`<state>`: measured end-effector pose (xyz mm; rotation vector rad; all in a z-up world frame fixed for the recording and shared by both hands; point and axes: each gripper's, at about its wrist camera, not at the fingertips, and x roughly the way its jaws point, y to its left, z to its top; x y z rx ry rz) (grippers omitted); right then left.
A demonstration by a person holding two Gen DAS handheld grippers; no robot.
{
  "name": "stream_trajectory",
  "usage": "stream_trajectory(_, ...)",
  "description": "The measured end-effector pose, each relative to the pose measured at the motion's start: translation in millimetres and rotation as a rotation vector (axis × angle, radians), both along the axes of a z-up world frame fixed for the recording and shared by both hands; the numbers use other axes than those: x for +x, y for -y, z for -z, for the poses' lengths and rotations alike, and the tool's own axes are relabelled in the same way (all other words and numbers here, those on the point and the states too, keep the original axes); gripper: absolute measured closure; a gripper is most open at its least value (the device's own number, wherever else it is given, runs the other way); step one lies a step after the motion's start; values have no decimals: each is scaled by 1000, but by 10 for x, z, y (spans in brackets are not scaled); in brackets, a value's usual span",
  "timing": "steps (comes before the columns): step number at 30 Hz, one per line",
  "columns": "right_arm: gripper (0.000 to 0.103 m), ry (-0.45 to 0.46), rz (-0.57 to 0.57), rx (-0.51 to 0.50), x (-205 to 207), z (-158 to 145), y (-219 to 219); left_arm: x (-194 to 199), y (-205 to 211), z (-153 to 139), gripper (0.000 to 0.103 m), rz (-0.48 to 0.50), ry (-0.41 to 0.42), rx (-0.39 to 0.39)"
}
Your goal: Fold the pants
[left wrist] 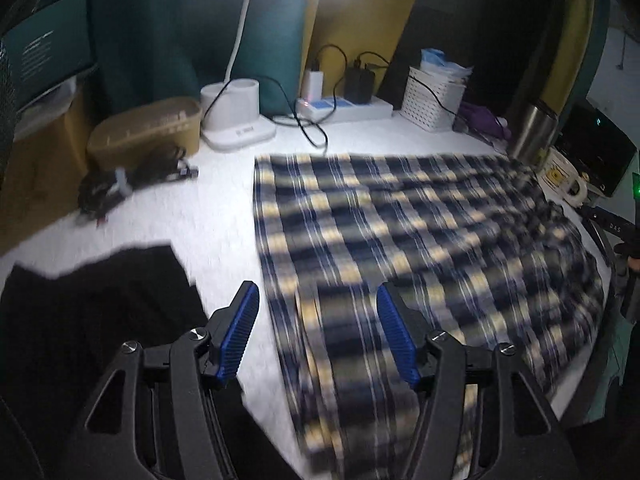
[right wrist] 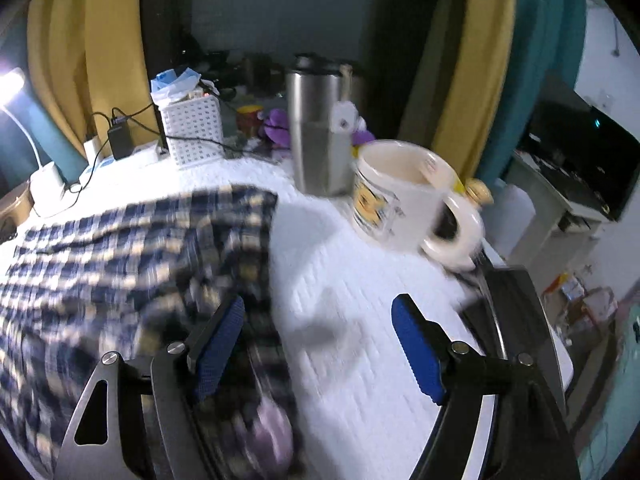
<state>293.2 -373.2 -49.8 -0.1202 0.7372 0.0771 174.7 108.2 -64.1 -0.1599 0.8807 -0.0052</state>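
Blue, yellow and white plaid pants (left wrist: 420,248) lie spread flat on the white table (left wrist: 224,224). My left gripper (left wrist: 318,300) hovers open over the pants' near left edge, with nothing between its blue pads (left wrist: 240,332). In the right wrist view the same plaid pants (right wrist: 132,264) fill the left half. My right gripper (right wrist: 320,316) is open above the pants' right edge and the bare white table (right wrist: 360,320), its left pad over the cloth. Nothing is held. Both views are blurred by motion.
A black cloth (left wrist: 92,312) lies at the near left. At the back stand a lamp base (left wrist: 236,116), power strip (left wrist: 344,108), white basket (left wrist: 432,100) and tan basket (left wrist: 148,132). A steel tumbler (right wrist: 320,128) and a cream mug (right wrist: 404,196) stand at the right.
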Motion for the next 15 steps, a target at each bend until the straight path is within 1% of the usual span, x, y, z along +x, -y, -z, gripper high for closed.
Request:
stream_trajectory(2,25,-3,-8,14,-144,38,49,-143,23,30,42,1,-2,-11)
stream_trajectory(6,26,-28,-67,40,-386,153,46,-401,89,135,42,12,-21,-9)
stream_trajectory(7,30,-37,-82,41,-432,189,17,-455,102,157,42,14,-25,-10)
stream_trajectory(8,41,-46,-97,40,-469,228,-26,-508,122,174,42,20,-29,-12)
stream_trajectory(11,56,-68,-120,31,-535,348,-125,-683,184,201,42,40,-30,-16)
stream_trajectory(13,63,-77,-126,25,-565,421,-177,-795,217,217,42,52,-28,-23)
stream_trajectory(15,78,-56,-119,-4,-616,436,-212,-873,250,262,42,71,-35,-47)
